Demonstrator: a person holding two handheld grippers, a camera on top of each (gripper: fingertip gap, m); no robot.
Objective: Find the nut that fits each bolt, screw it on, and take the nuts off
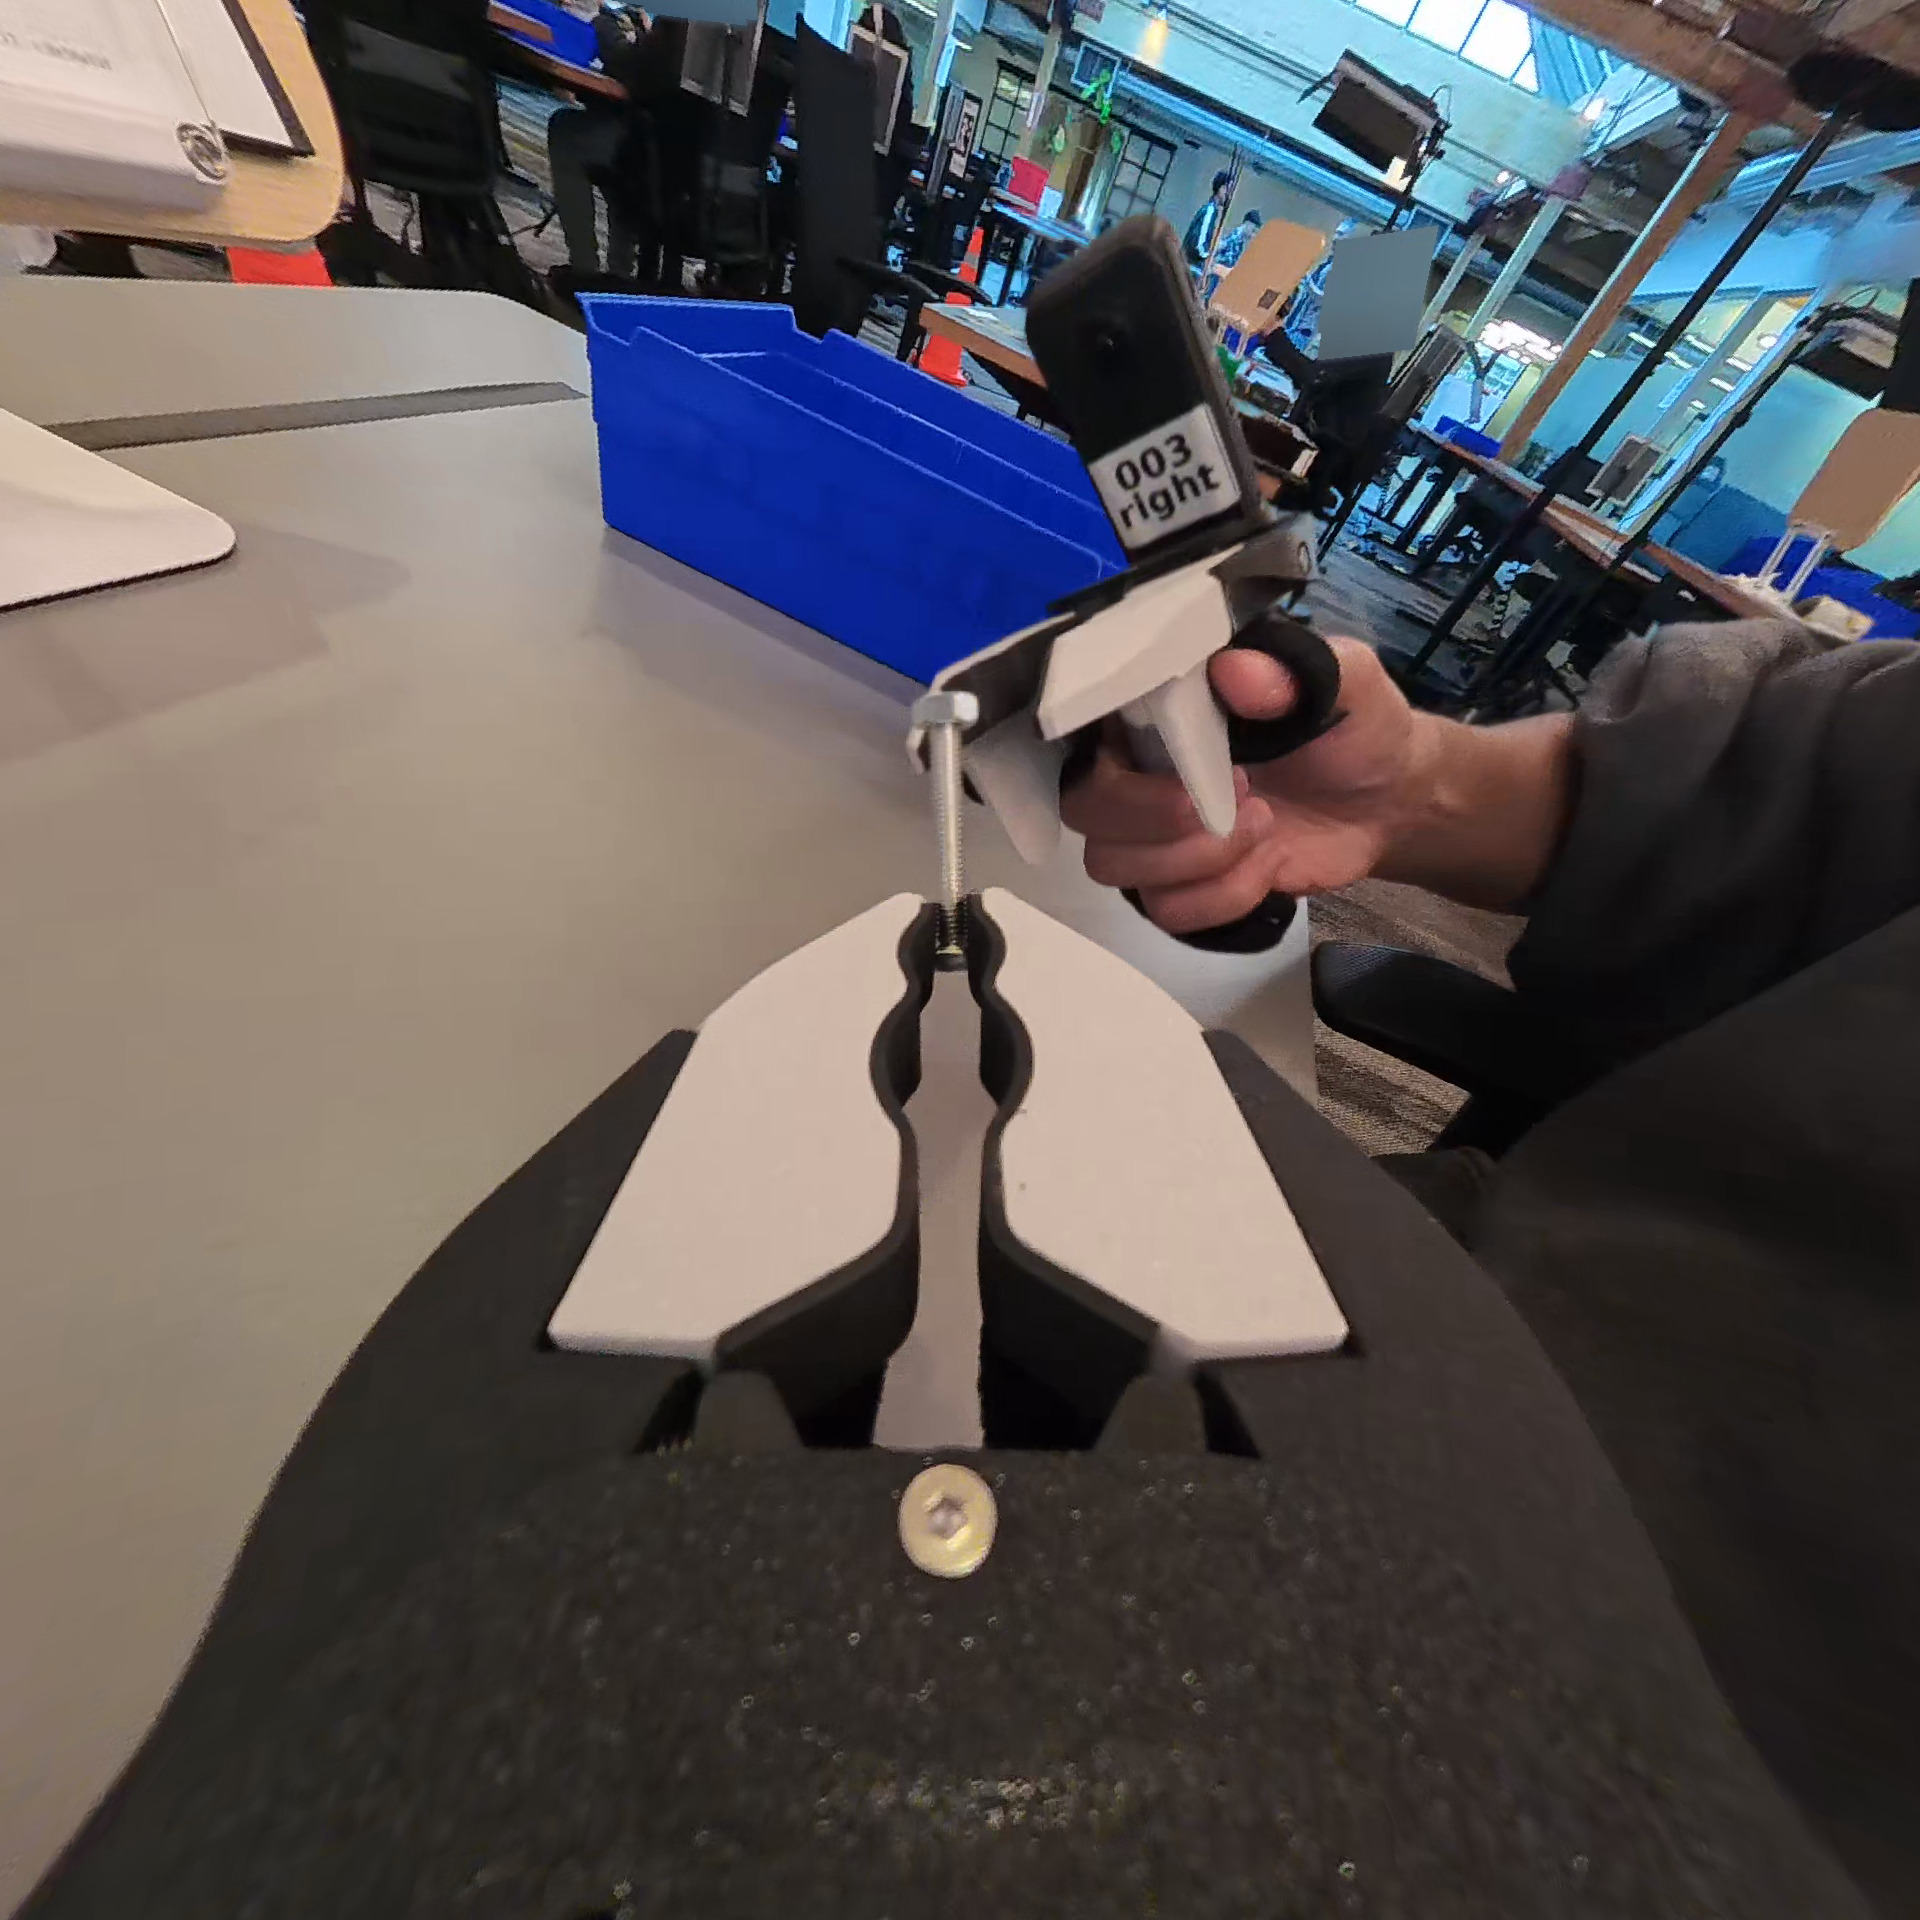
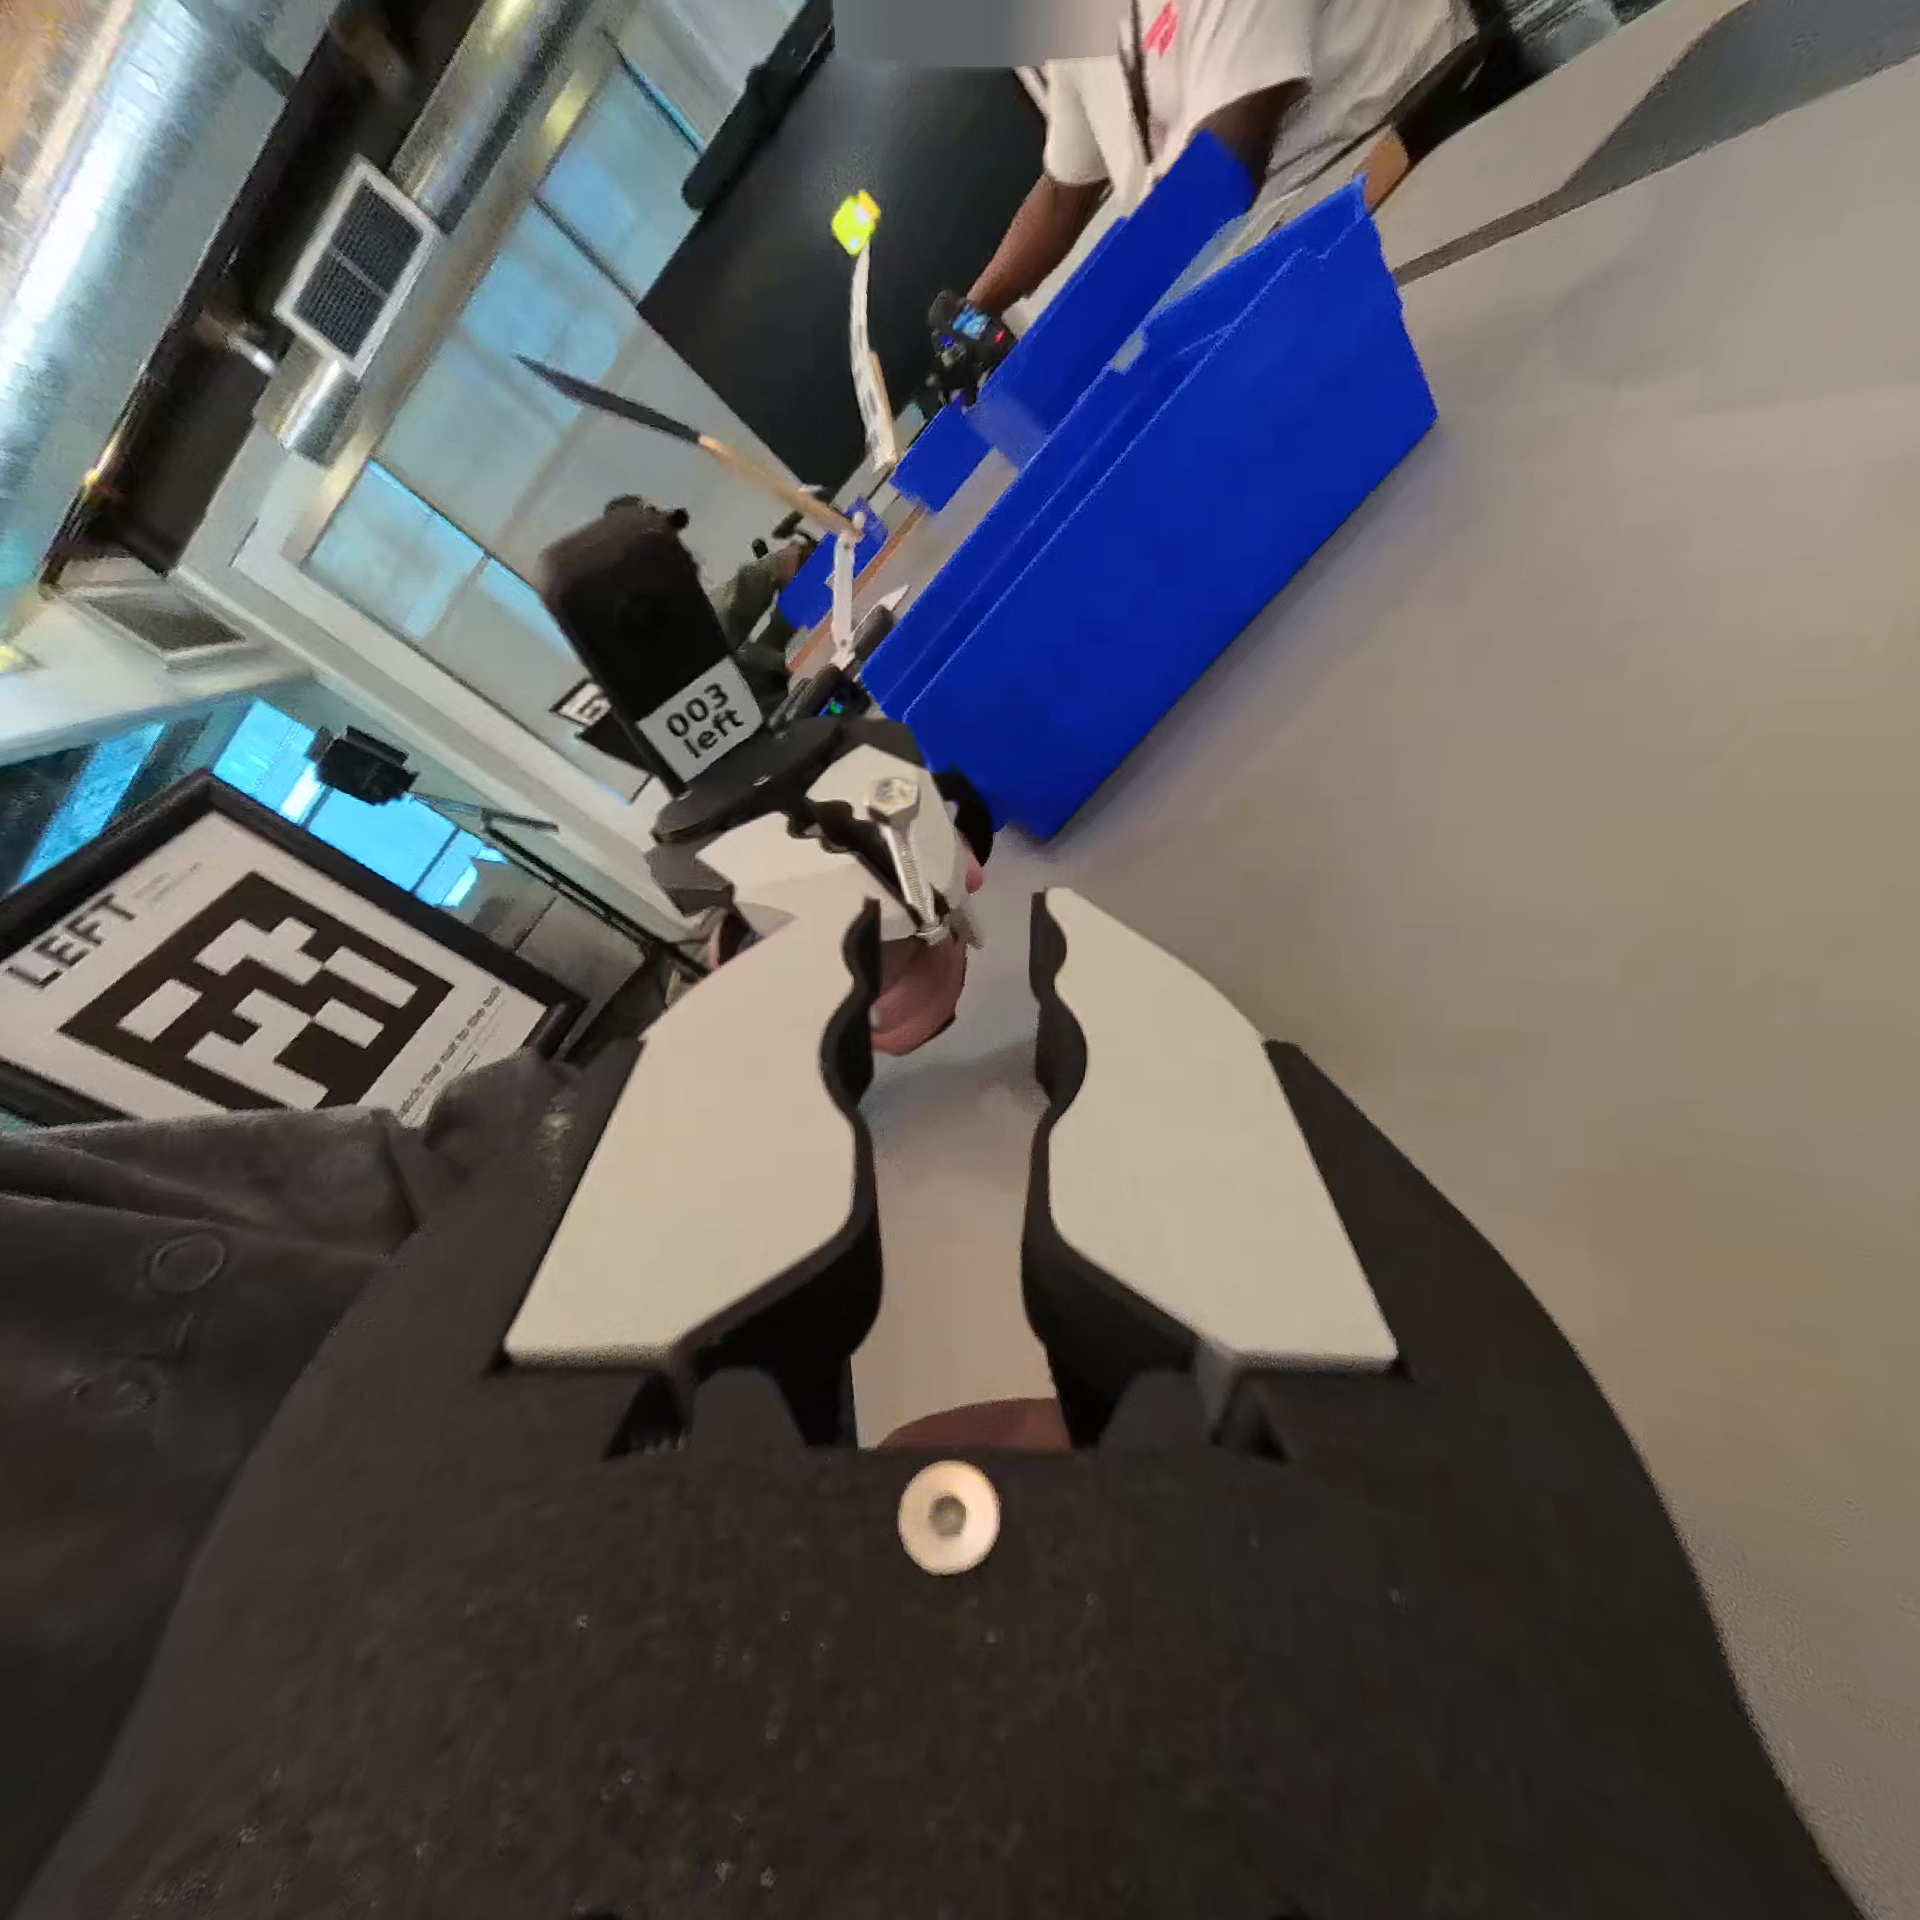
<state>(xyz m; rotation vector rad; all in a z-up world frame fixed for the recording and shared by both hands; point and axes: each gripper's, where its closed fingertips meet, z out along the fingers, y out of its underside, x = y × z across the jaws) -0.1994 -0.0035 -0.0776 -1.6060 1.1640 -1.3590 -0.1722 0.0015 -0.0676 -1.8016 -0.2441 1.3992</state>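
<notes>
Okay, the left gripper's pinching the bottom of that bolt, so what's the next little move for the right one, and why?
Probably close the right gripper on the bolt near its hex head. Its jaws are open, the left gripper is shut on the threaded lower end, and the bolt stands upright. Whether a nut sits inside the left tips is unclear.

Silver bolt (image 1: 952, 821), blue bins (image 1: 831, 488), grey table (image 1: 312, 831), white gripper fingers (image 1: 790, 1122) with black pads, black-and-white marker sign (image 2: 260, 997)

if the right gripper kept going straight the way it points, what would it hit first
Probably the bolt held by the left gripper: it sits just past the right gripper, whose fingers are open. Depth is unclear, so it might meet the left gripper's fingers instead.
</notes>
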